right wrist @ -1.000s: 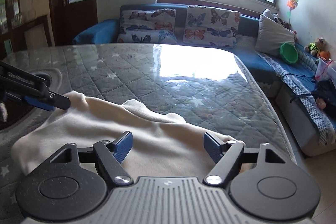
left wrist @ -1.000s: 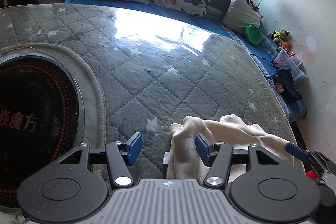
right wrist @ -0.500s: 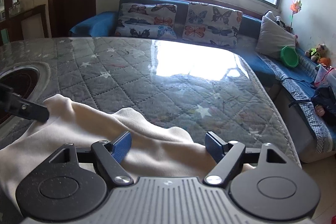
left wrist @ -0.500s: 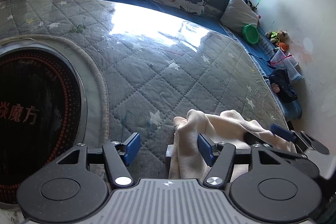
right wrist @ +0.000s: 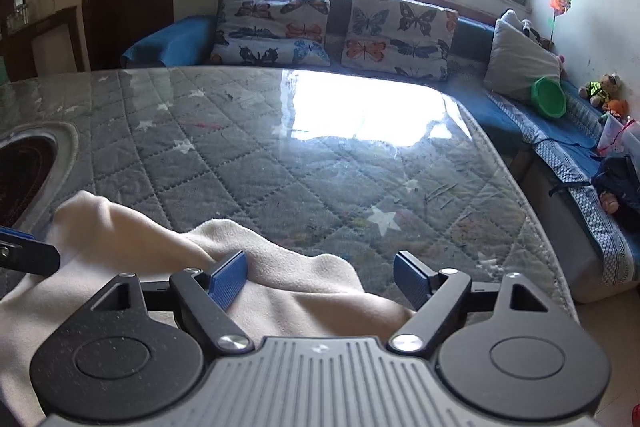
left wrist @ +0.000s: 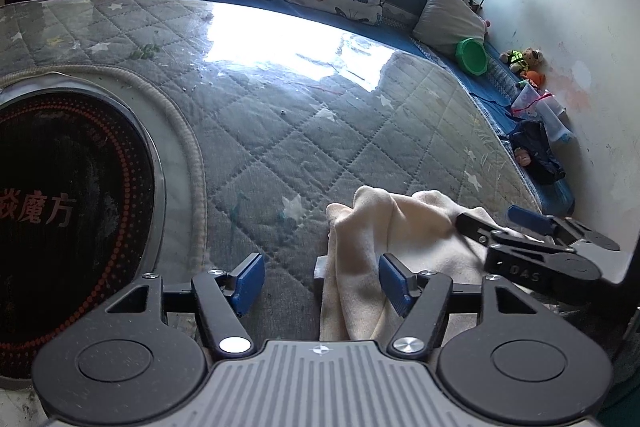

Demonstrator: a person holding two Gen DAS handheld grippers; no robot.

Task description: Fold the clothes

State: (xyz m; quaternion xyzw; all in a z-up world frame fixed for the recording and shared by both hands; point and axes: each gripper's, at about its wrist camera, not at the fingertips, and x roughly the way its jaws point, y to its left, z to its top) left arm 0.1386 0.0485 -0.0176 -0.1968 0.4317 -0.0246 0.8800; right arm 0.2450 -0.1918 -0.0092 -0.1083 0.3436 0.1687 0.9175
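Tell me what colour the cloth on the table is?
Cream, a pale off-white cloth; it shows best in the right wrist view.

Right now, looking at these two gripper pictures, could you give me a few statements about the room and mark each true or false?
1. Both grippers are open. True: the left gripper and the right gripper each show a wide gap between the blue pads.
2. The cloth is dark blue. False: the cream cloth is pale.
3. The cream cloth lies flat and neatly folded. False: it is bunched in soft ridges on the quilted table cover.
4. Butterfly cushions sit on the sofa behind. True.
5. The green bowl stands on the table cover. False: it rests on the sofa.
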